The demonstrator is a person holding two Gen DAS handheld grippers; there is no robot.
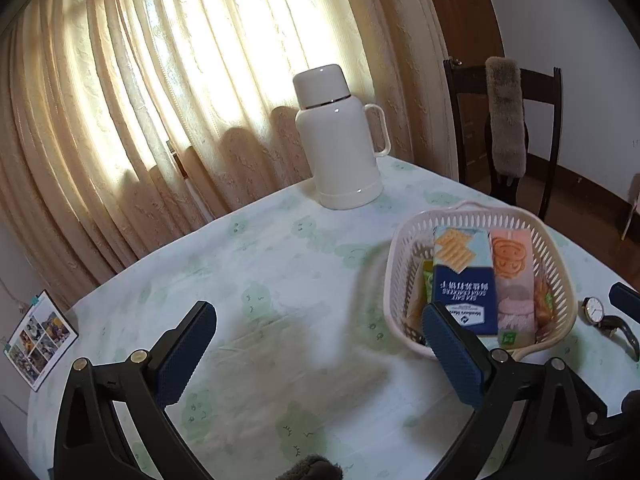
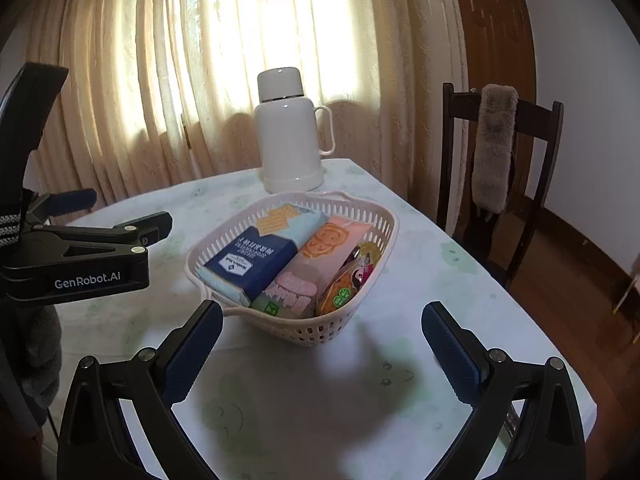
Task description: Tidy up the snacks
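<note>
A white lattice basket (image 1: 394, 256) (image 2: 191, 258) stands on the table with snacks in it. A blue cracker box (image 1: 464, 296) (image 2: 250, 262) lies beside a pink box (image 1: 514, 276) (image 2: 320, 256), and a colourful snack packet (image 2: 354, 278) is tucked at the basket's right side. My left gripper (image 1: 316, 312) is open over bare tablecloth, left of the basket, with its right finger just in front of the rim. My right gripper (image 2: 322, 308) is open too, just in front of the basket, and holds nothing. The left gripper (image 2: 128, 210) also shows at the left of the right wrist view.
A white thermos jug (image 1: 340, 140) (image 2: 290, 132) stands behind the basket near the curtain. A wristwatch (image 1: 600, 316) lies right of the basket. A dark chair (image 2: 500, 152) with a furry cloth stands at the table's right edge. A photo card (image 1: 40, 340) hangs off the left.
</note>
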